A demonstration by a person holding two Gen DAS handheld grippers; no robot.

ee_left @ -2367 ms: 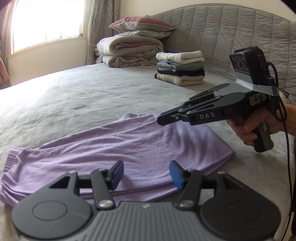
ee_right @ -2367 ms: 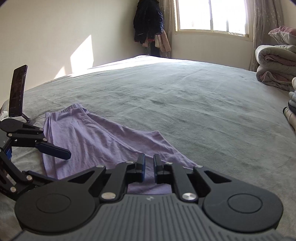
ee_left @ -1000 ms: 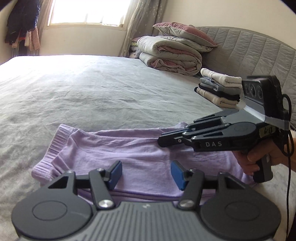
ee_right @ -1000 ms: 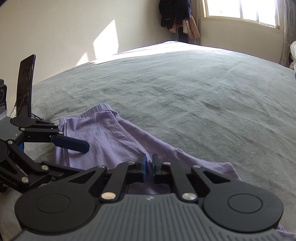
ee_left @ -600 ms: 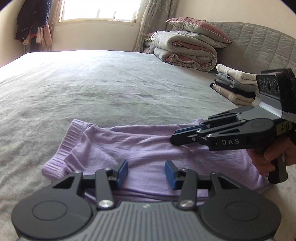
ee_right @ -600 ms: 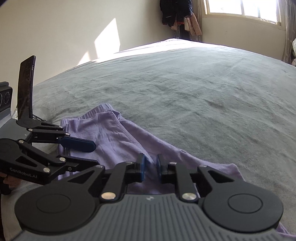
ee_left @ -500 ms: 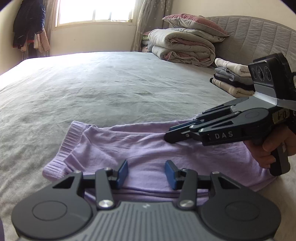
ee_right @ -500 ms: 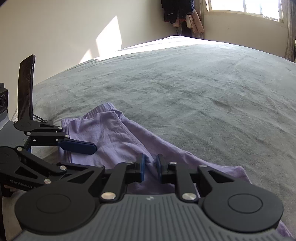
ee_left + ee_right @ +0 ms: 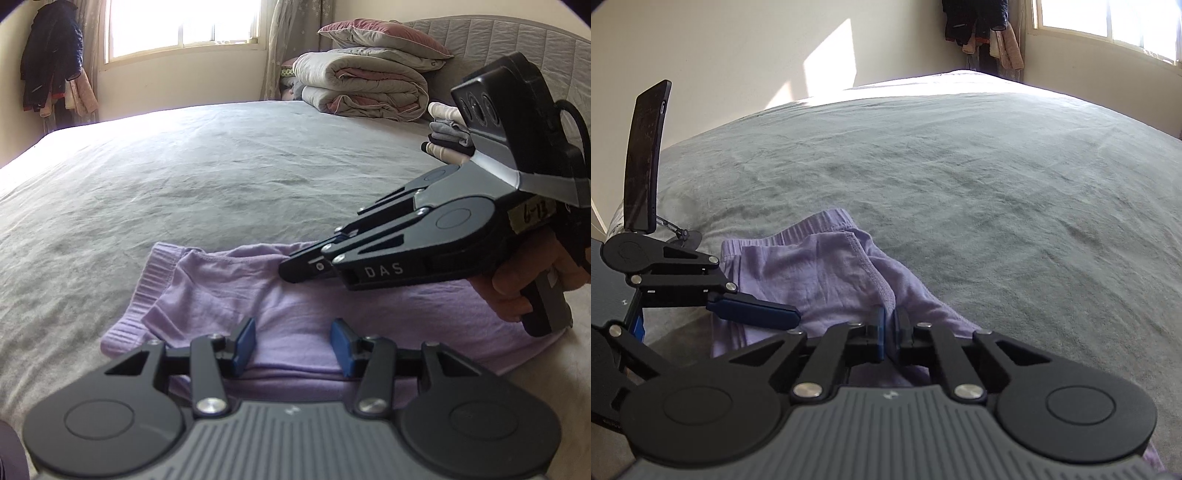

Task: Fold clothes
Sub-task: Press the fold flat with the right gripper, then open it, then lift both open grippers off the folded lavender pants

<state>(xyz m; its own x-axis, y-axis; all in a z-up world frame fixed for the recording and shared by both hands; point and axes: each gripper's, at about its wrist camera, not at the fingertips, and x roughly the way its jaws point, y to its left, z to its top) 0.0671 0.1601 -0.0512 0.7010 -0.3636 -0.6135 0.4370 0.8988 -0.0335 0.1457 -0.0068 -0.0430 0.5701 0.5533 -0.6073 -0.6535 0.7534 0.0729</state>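
A lilac garment (image 9: 295, 314) lies folded over on the grey bed (image 9: 184, 177), its ribbed hem at the left. It also shows in the right wrist view (image 9: 820, 273). My left gripper (image 9: 293, 345) is open, just above the garment's near edge, with nothing between its blue pads. My right gripper (image 9: 888, 332) is nearly shut, with a narrow gap between the pads and no cloth visibly pinched. It hovers over the garment's right part and shows from the side in the left wrist view (image 9: 295, 267). The left gripper shows at the left of the right wrist view (image 9: 753, 314).
A stack of folded clothes (image 9: 447, 136) sits by the grey headboard (image 9: 498, 55). Folded quilts and a pillow (image 9: 362, 85) lie behind it. Coats (image 9: 51, 62) hang by the window. The grey bedspread stretches far beyond the garment.
The garment went from spread long to folded over and shorter. The right gripper let go briefly, then closed again and rose. The left gripper narrowed a little and stayed open.
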